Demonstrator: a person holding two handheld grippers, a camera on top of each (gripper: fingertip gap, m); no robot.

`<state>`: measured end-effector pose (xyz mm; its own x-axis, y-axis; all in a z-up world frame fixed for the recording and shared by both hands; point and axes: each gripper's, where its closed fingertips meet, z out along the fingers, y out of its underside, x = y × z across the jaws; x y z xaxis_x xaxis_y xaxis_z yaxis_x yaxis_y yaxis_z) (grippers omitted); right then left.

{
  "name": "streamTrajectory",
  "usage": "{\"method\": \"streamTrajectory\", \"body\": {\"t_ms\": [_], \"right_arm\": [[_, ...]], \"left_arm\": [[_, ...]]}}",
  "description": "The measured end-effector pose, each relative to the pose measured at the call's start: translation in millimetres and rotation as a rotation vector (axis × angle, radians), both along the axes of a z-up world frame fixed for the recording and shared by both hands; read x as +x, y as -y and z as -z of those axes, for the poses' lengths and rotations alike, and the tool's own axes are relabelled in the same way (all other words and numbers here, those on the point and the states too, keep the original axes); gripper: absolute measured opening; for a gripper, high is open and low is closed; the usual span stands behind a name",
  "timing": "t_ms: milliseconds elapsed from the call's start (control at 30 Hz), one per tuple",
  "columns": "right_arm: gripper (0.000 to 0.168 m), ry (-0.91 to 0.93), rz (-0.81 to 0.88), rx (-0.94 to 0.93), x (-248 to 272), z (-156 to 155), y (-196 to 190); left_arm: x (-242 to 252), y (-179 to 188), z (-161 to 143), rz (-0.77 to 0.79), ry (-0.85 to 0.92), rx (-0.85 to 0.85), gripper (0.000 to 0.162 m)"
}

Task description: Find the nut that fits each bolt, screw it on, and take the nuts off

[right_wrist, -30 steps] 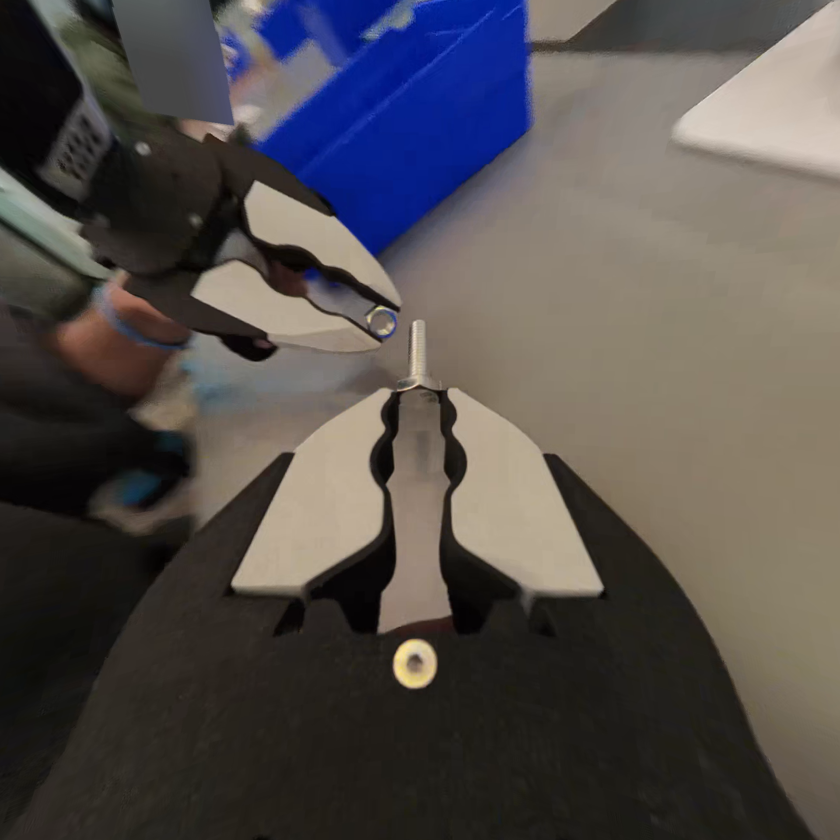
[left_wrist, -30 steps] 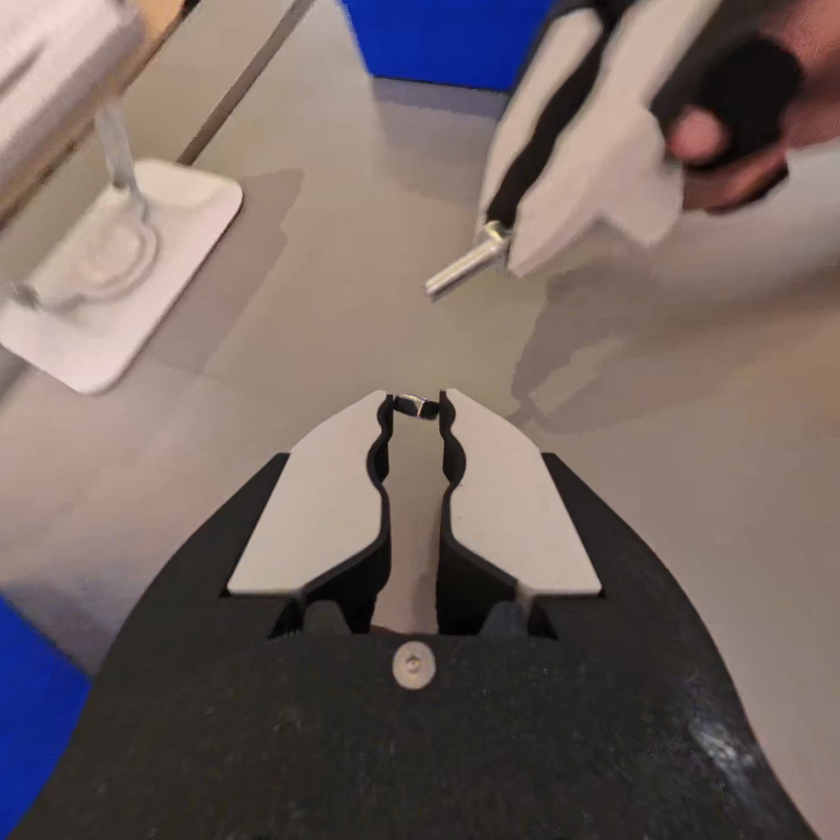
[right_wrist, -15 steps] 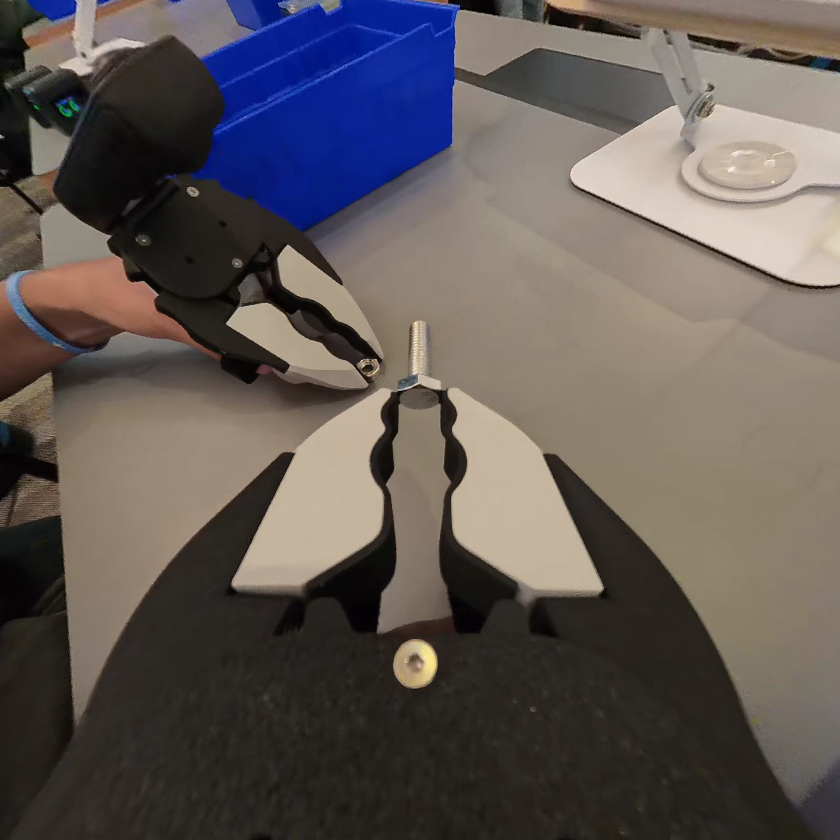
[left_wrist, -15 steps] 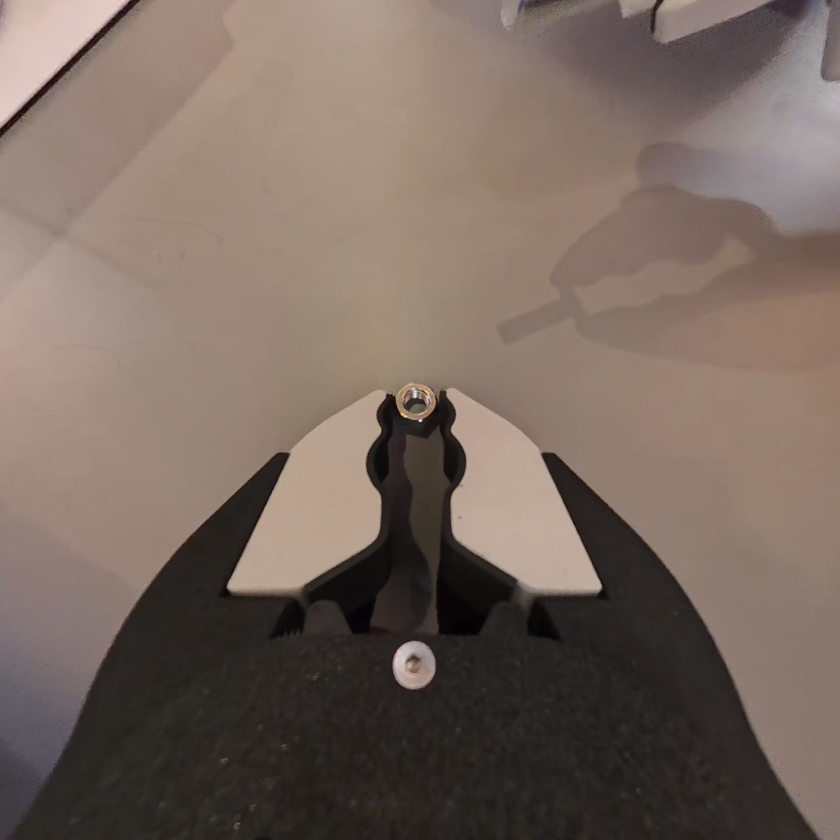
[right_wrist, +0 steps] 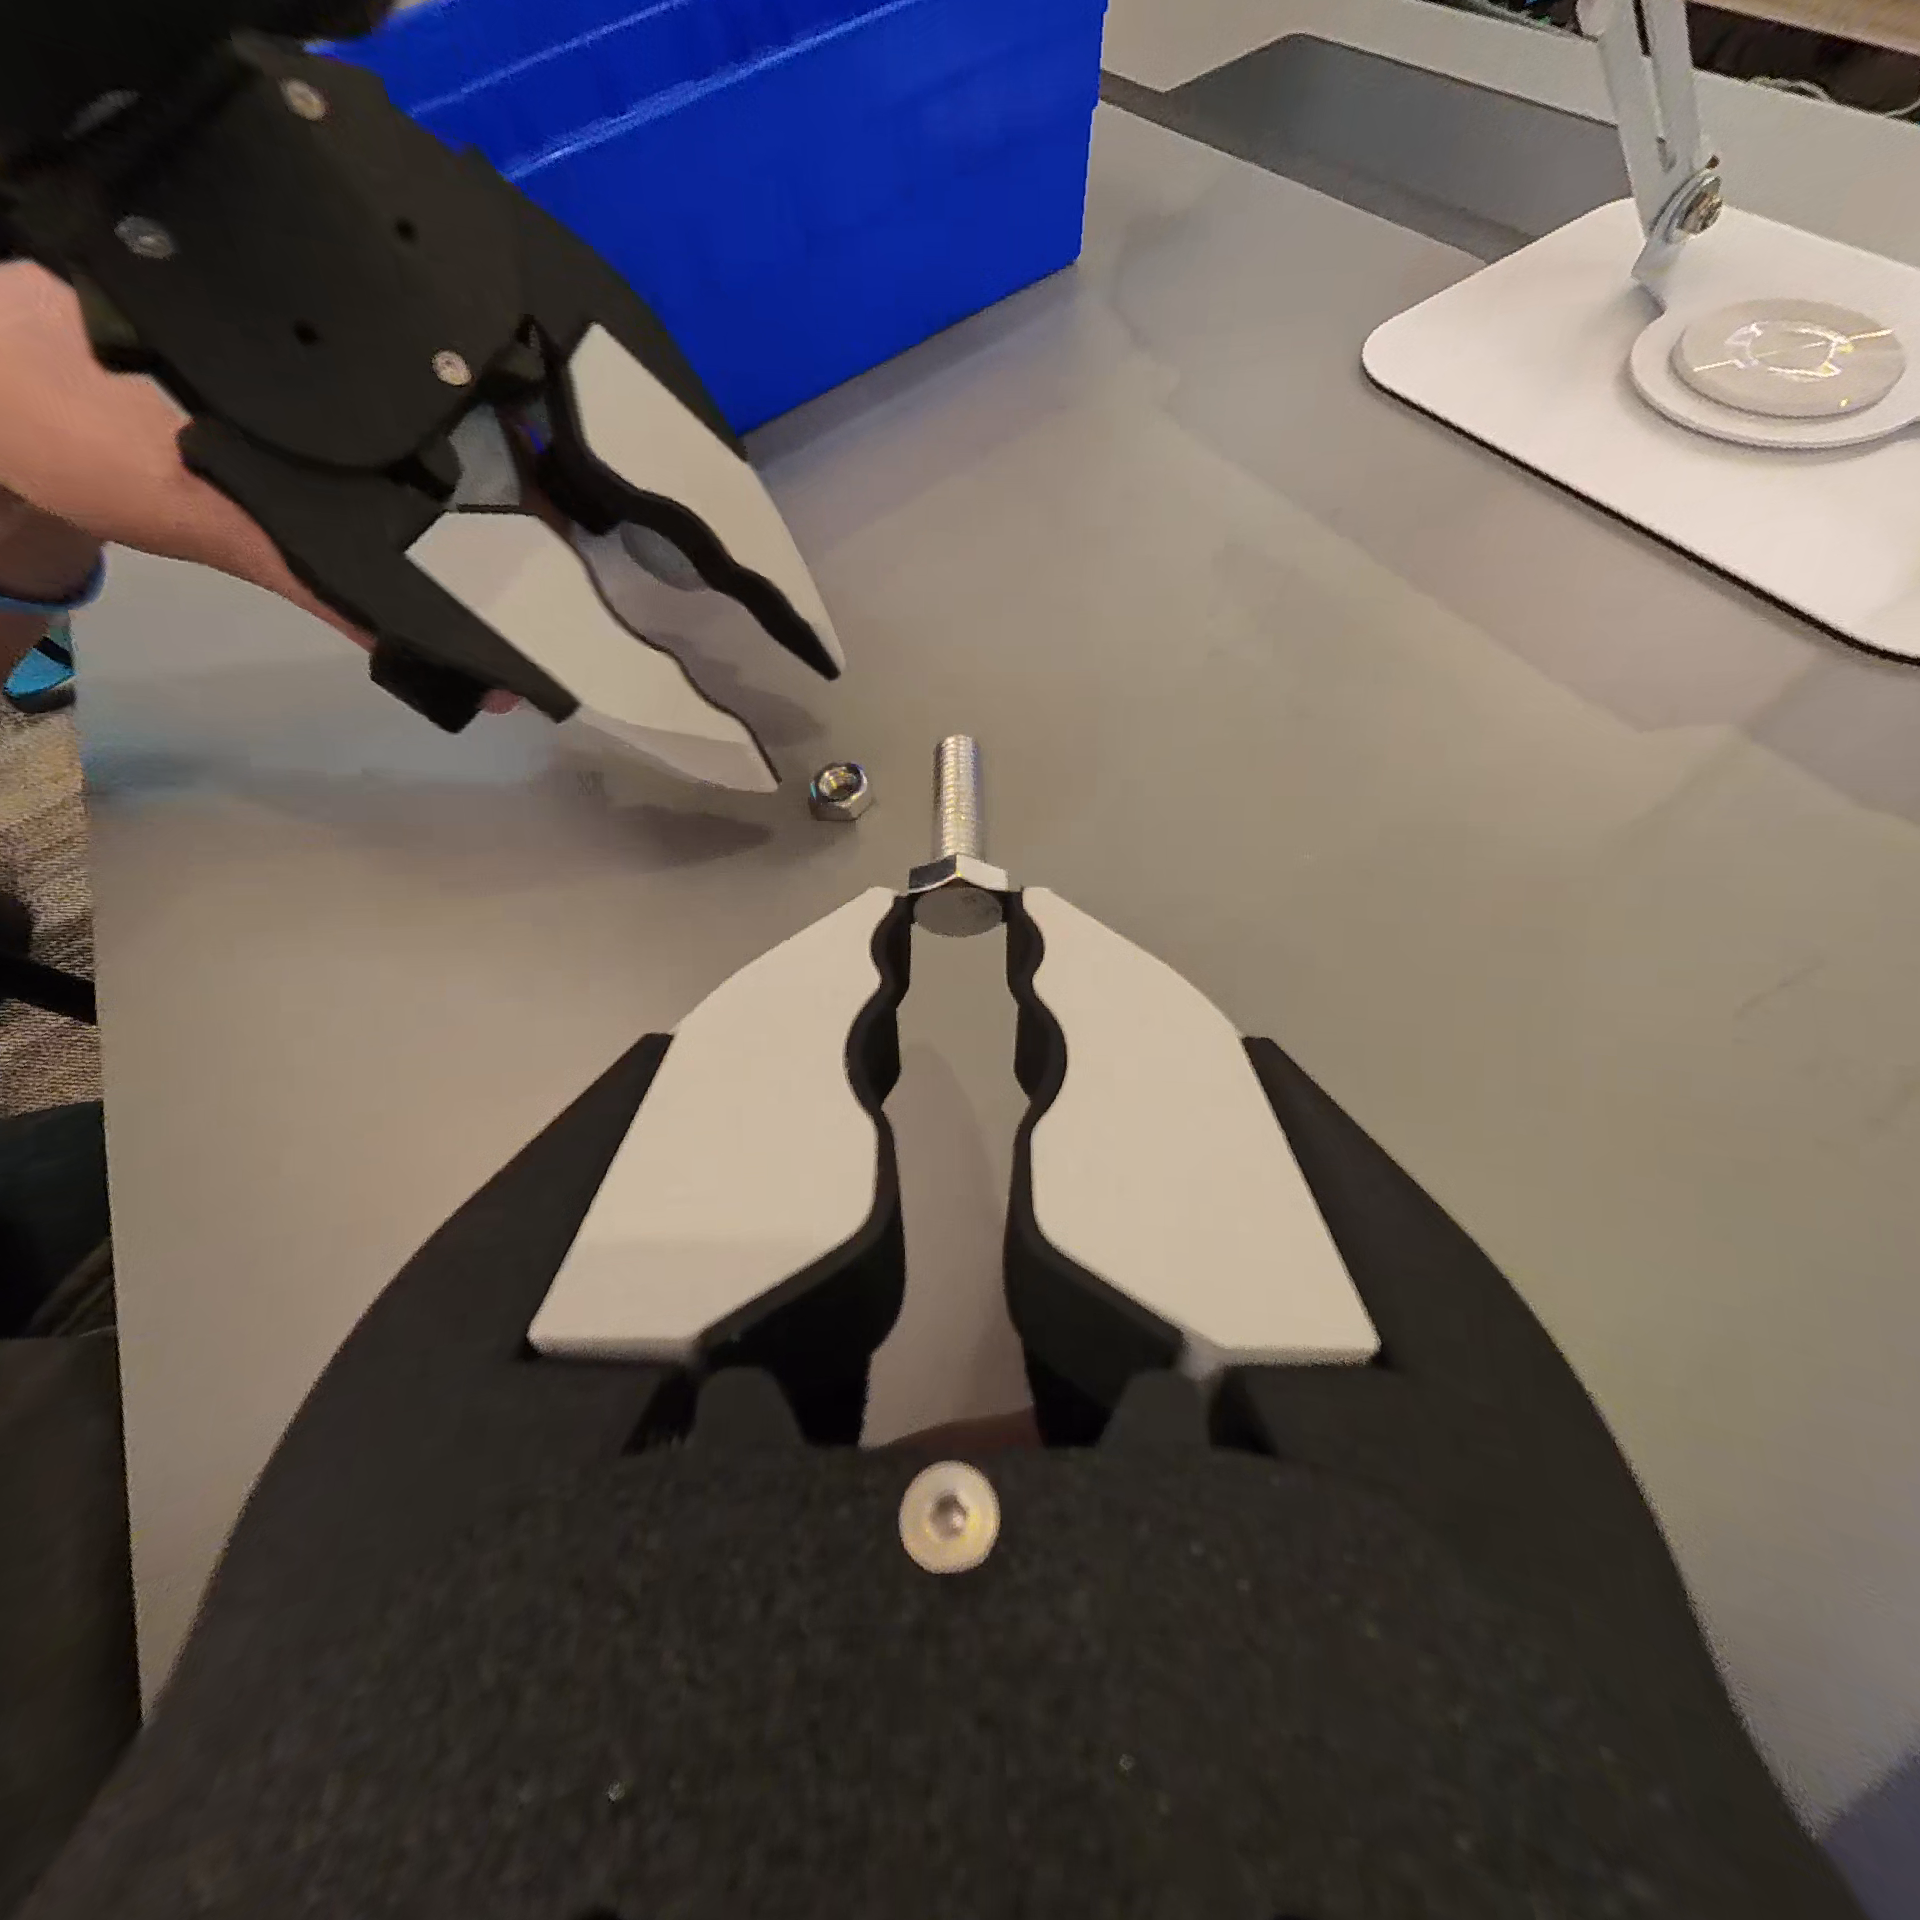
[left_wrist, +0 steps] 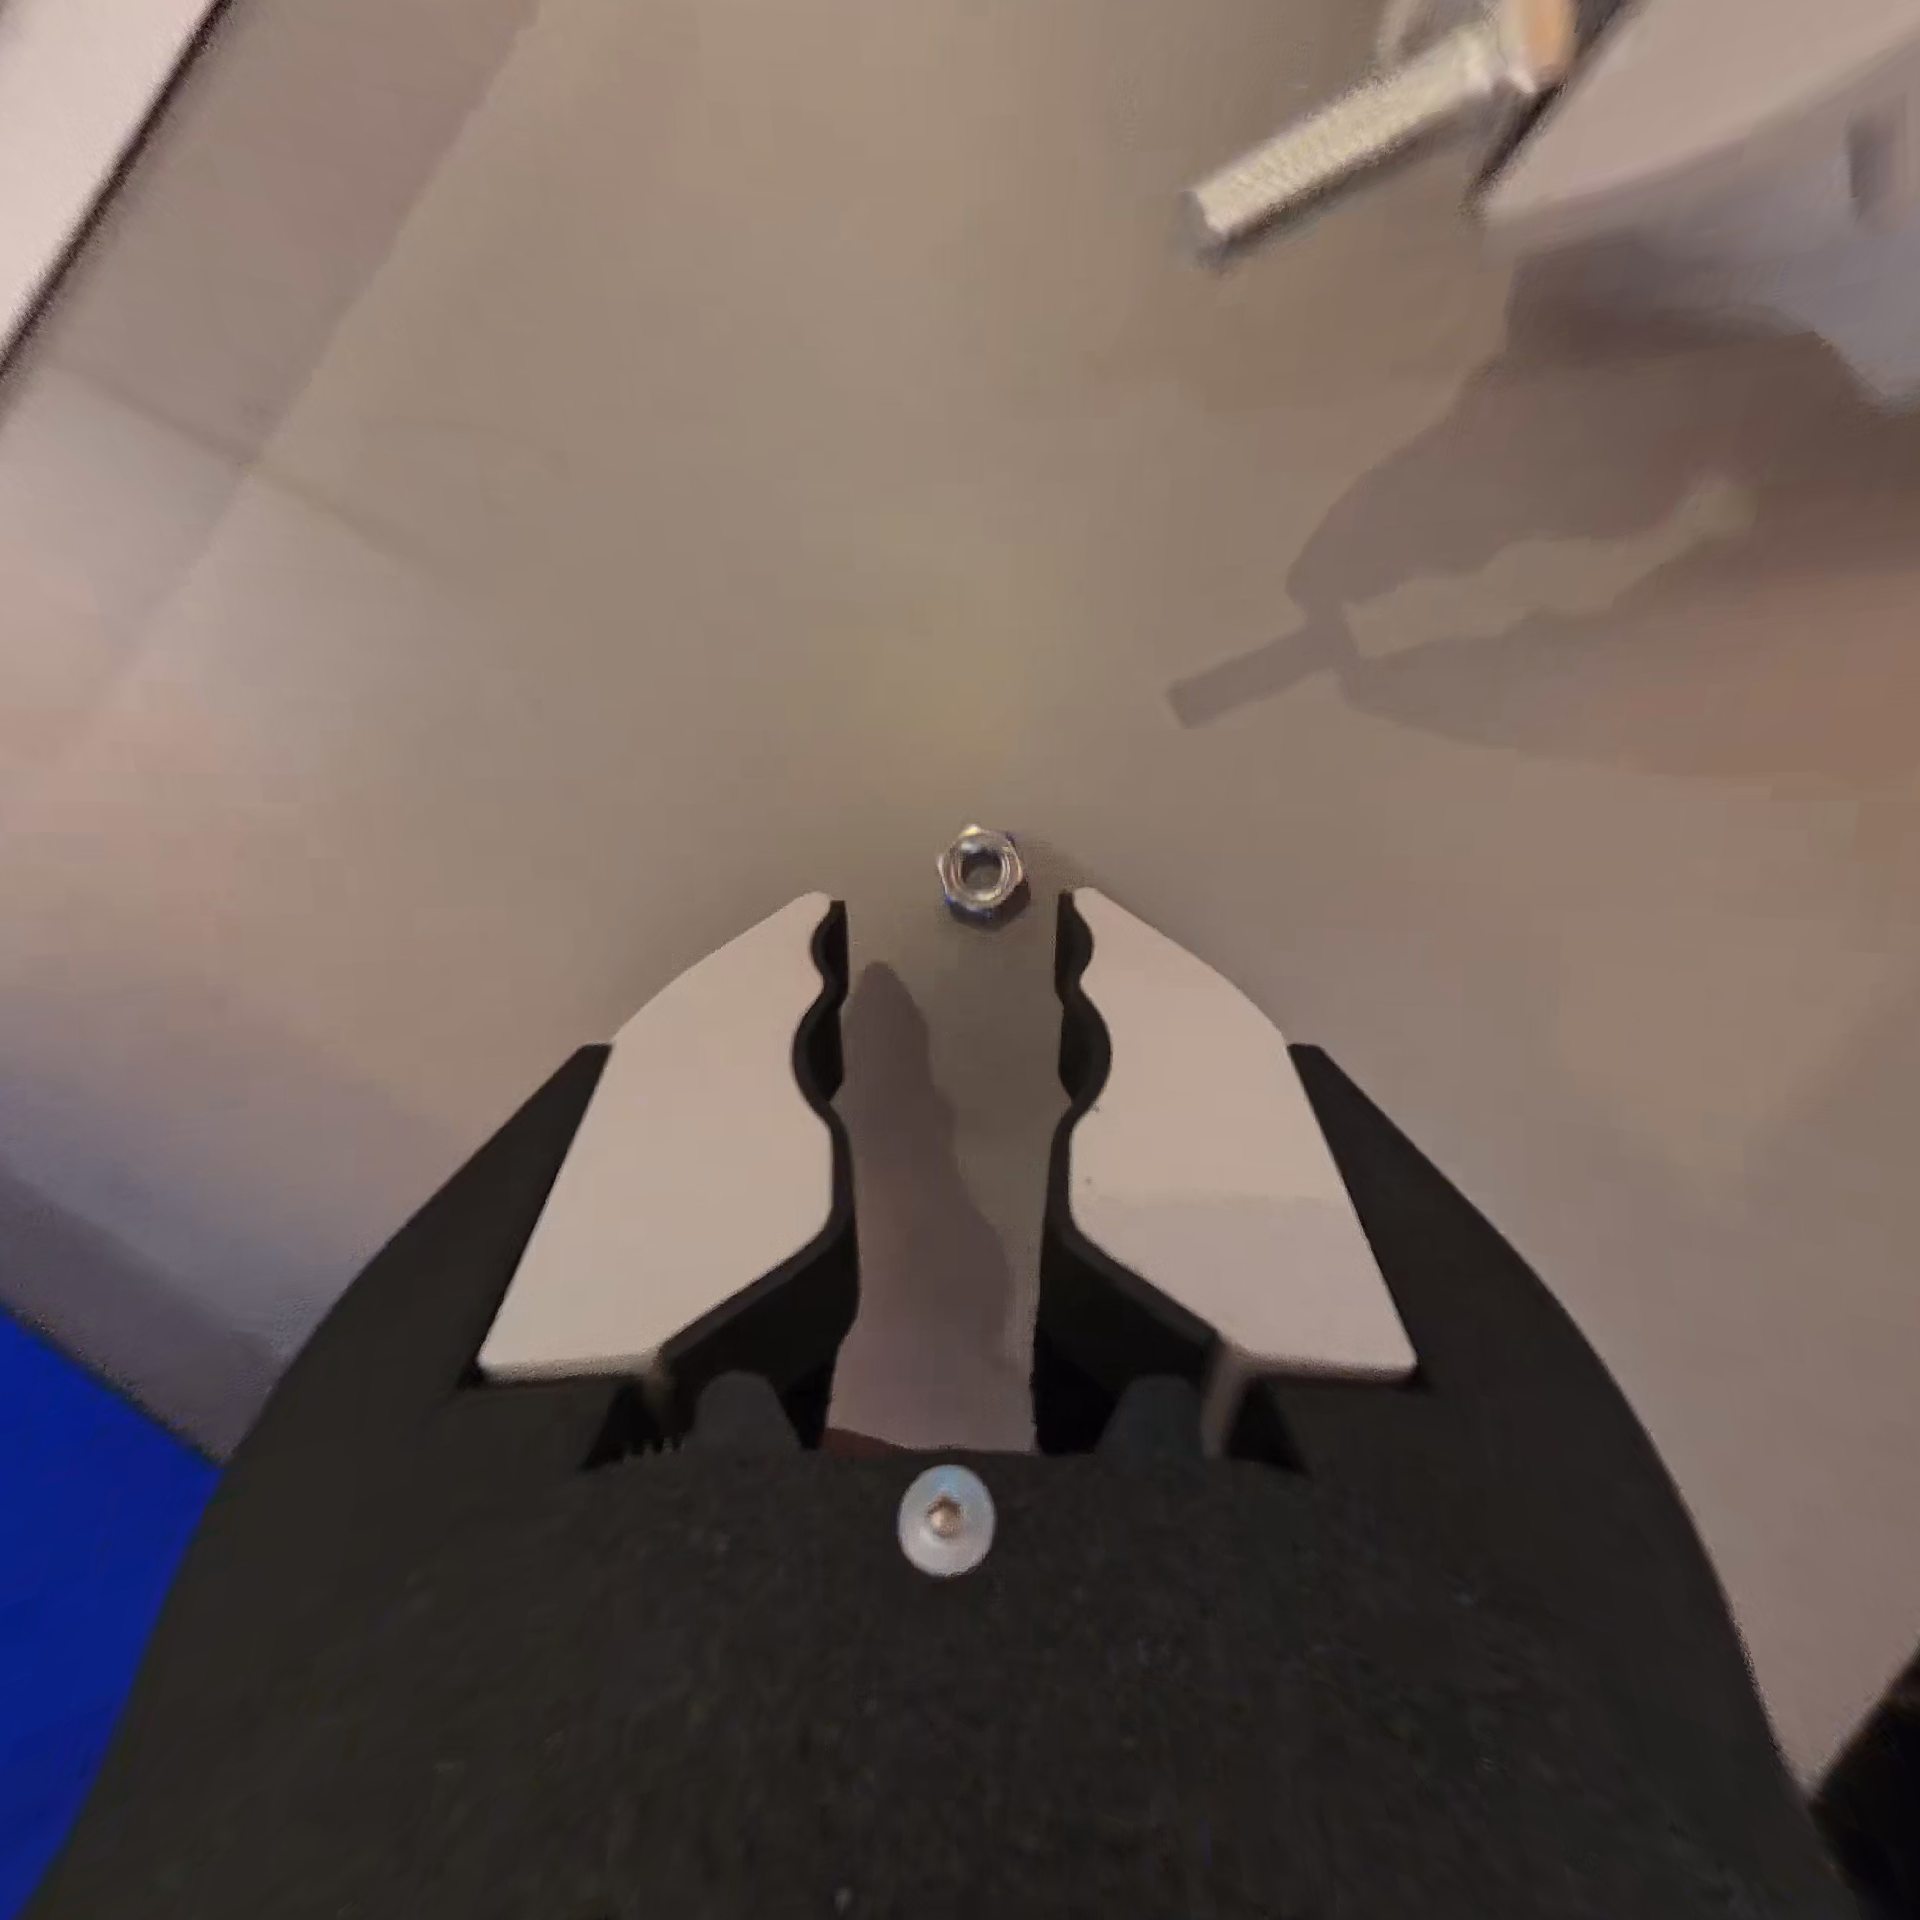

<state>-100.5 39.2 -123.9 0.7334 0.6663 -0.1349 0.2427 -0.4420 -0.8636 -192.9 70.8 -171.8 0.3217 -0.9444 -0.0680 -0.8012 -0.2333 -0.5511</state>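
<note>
Released since half a second ago: hex nut (left_wrist: pixel 981 875), now lying flat on grey table (right_wrist: pixel 1351 831) just beyond parted tips of left gripper (left_wrist: pixel 951 914). Nearby to the right, hex bolt (right_wrist: pixel 956 821) clamped by its head in right gripper (right_wrist: pixel 958 899), thread pointing away. Blue bin (right_wrist: pixel 831 177) at far left.

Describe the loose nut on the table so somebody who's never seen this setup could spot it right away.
Start at the big blue bin at the back of the grey table. Come toward the bolt clamped in the right tongs. The nut lies flat just left of it, before the open left tongs: a small silver hexagonal ring, held by nothing.
</note>
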Motion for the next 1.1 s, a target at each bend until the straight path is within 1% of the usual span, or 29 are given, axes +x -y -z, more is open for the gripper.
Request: {"method": "streamTrajectory", "body": {"t_ms": [67,133,233,333,433,467,500,600,667,733,800,900,967,1033,1100], "right_arm": [[0.018,0.007,0.004,-0.002,1.6,0.2,0.8],[0.018,0.005,0.005,0.003,2.5,-1.7,1.5],[0.018,-0.003,0.001,0.004,2.6,-3.3,2.3],[0.018,0.0,-0.006,0.002,2.2,-2.1,3.0],[0.018,0.004,-0.011,0.0,2.4,-0.2,3.8],[0.018,0.005,-0.013,-0.001,2.6,0.5,4.1],[0.018,0.006,-0.017,-0.003,2.8,1.3,4.7],[0.018,0.009,-0.038,0.006,2.5,2.6,6.8],[0.018,0.02,-0.068,0.032,1.0,2.1,9.4],[0.018,0.043,-0.095,0.063,-0.8,0.8,11.5],[0.018,0.071,-0.132,0.109,-4.6,-3.9,12.1],[0.018,0.098,-0.215,0.182,-14.6,-16.6,10.5],[0.018,0.089,-0.262,0.24,-22.7,-29.4,6.2],[0.018,0.074,-0.287,0.326,-32.2,-47.0,0.1],[0.018,0.074,-0.286,0.446,-41.1,-67.8,-6.9]], "left_arm": [[4.0,-2.7,5.0,-0.087,-0.004,-0.097,0.036],[9.0,-2.0,6.5,-0.13,0.002,-0.15,0.036],[8.6,-7.4,8.5,-0.176,-0.044,-0.128,0.032],[9.2,0.2,14.7,-0.166,-0.096,-0.16,0.032],[7.0,3.0,22.0,-0.155,-0.151,-0.142,0.032],[7.3,2.3,22.0,-0.154,-0.155,-0.128,0.02],[7.2,2.3,22.3,-0.153,-0.161,-0.124,0.017],[7.4,2.2,22.1,-0.134,-0.157,-0.128,0.017],[7.5,1.4,21.3,-0.112,-0.117,-0.149,0.017],[12.7,-0.8,12.8,-0.106,0.026,-0.224,0.016],[22.6,0.3,-11.6,-0.063,0.259,-0.341,0.017],[24.5,4.3,-72.1,0.04,0.656,-0.536,0.017],[15.9,7.1,-112.5,0.109,0.877,-0.662,0.017],[7.8,8.7,-135.6,0.151,0.992,-0.732,0.017],[4.7,11.4,-143.9,0.17,1.026,-0.768,0.016]]}}
